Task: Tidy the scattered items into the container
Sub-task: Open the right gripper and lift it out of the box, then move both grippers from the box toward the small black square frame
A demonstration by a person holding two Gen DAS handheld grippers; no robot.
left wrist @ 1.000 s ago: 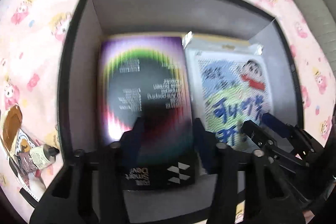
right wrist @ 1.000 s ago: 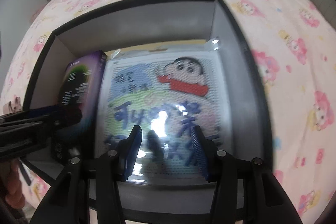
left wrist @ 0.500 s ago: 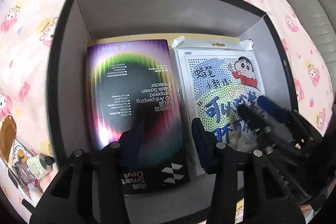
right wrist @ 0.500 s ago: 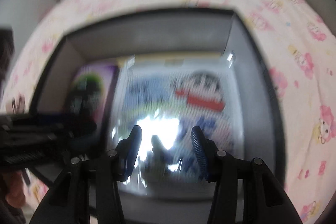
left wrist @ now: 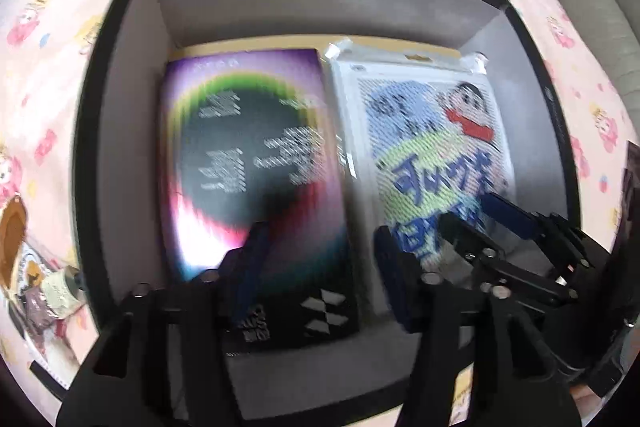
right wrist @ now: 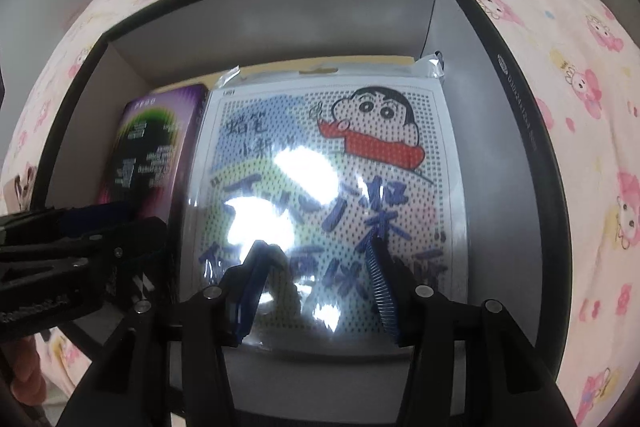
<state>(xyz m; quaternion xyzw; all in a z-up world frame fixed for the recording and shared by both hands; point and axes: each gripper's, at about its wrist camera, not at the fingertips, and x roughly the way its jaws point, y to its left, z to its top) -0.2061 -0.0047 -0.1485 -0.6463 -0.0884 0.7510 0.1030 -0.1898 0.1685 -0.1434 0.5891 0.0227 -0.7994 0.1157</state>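
Observation:
A black box with grey inner walls (left wrist: pixel 124 131) (right wrist: pixel 480 131) sits on the pink patterned bedsheet. Inside lie a purple and black screen protector package (left wrist: pixel 248 163) (right wrist: pixel 148 147) on the left and a cartoon bead-art sheet in a clear bag (left wrist: pixel 432 147) (right wrist: pixel 328 187) on the right. My left gripper (left wrist: pixel 320 259) is open and empty over the near end of the purple package. My right gripper (right wrist: pixel 316 267) is open and empty over the near end of the cartoon sheet; it also shows in the left wrist view (left wrist: pixel 492 223).
A small tube (left wrist: pixel 60 287) and other loose items lie on the sheet outside the box's left wall. A grey sofa (left wrist: pixel 592 3) stands at the far right. The pink bedsheet (right wrist: pixel 592 107) surrounds the box.
Both grippers stay open over the box. The left view has shifted slightly and is blurred; the right gripper has steadied over the cartoon sheet. The two items have not moved.

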